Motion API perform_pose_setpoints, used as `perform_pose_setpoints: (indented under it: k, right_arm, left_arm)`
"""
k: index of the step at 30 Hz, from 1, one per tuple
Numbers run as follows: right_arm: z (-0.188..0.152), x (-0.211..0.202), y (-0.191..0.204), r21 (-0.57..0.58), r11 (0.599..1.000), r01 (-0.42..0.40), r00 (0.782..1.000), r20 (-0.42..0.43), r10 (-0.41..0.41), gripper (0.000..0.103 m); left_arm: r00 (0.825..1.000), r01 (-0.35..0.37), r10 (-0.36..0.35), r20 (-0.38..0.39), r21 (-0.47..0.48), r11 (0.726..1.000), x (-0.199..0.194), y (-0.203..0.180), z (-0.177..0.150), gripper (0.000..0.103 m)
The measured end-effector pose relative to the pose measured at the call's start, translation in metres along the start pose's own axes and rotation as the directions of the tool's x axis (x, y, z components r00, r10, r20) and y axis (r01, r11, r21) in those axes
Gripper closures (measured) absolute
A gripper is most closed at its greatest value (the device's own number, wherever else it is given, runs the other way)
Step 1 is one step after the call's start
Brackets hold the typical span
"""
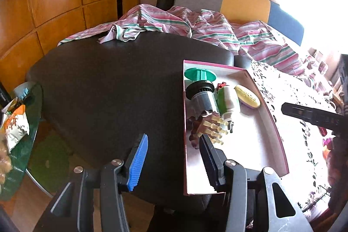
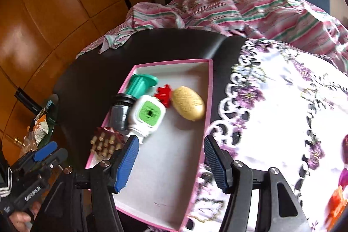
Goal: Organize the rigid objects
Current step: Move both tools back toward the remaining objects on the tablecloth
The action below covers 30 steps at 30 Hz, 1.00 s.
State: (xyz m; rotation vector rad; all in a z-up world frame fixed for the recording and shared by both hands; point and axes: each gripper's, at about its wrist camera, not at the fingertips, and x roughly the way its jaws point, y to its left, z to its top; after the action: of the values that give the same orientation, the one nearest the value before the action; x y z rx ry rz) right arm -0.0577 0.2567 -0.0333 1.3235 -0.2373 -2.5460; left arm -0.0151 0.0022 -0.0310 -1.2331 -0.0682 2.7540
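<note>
Right wrist view: a pink-rimmed box (image 2: 208,88) is sitting on the black bench (image 2: 91,84), holding a green spool (image 2: 141,83), grey cylinder (image 2: 120,112), white-green bottle (image 2: 148,115), red piece (image 2: 163,94), yellow oval (image 2: 188,103) and pegged brown block (image 2: 106,141). The right gripper (image 2: 171,158) is hovering above the box, jaws apart, gripping nothing. The left gripper (image 1: 171,158) is angling down beside the box's left wall, jaws apart and empty.

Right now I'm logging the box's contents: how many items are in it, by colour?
Green: 1, spool
Grey-black: 1, cylinder
White-green: 1, bottle
Red: 1, small piece
Yellow: 1, oval
Brown: 1, pegged piece
Total: 6
</note>
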Motion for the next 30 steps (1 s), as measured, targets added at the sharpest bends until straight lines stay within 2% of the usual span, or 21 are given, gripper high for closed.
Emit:
perform_pose_setpoints:
  k: [9,18,22,26,29,30]
  right_arm:
    - [-0.023,-0.047,-0.074,0.101,0.987,0.127,0.991,0.018,-0.129,0.040]
    - [-0.053,-0.089,-0.156,0.266,0.932,0.245,0.966,0.017,-0.258,0.040]
    - [-0.063,-0.116,-0.191,0.360,0.889,0.283,0.948,0.040,-0.317,0.040]
    - [-0.080,-0.146,-0.230,0.481,0.818,0.314,0.920,0.059,-0.388,0.040]
    - [-0.096,-0.164,-0.255,0.587,0.756,0.290,0.905,0.090,-0.416,0.040]
    - [-0.104,-0.170,-0.265,0.640,0.731,0.237,0.910,0.117,-0.398,0.040]
  left_arm:
    - [1.000,0.026,-0.027,0.011,0.053,0.998,-0.002,-0.021,0.005,0.053]
    - [0.998,0.055,-0.055,0.003,0.115,0.992,0.000,-0.049,0.007,0.053]
    - [0.997,0.074,-0.075,0.003,0.149,0.986,0.001,-0.064,0.010,0.053]
    - [0.995,0.102,-0.104,-0.001,0.185,0.978,0.003,-0.084,0.014,0.051]
    - [0.992,0.127,-0.129,-0.004,0.215,0.968,0.005,-0.102,0.016,0.049]
    - [0.990,0.137,-0.140,-0.005,0.229,0.964,0.006,-0.110,0.017,0.049]
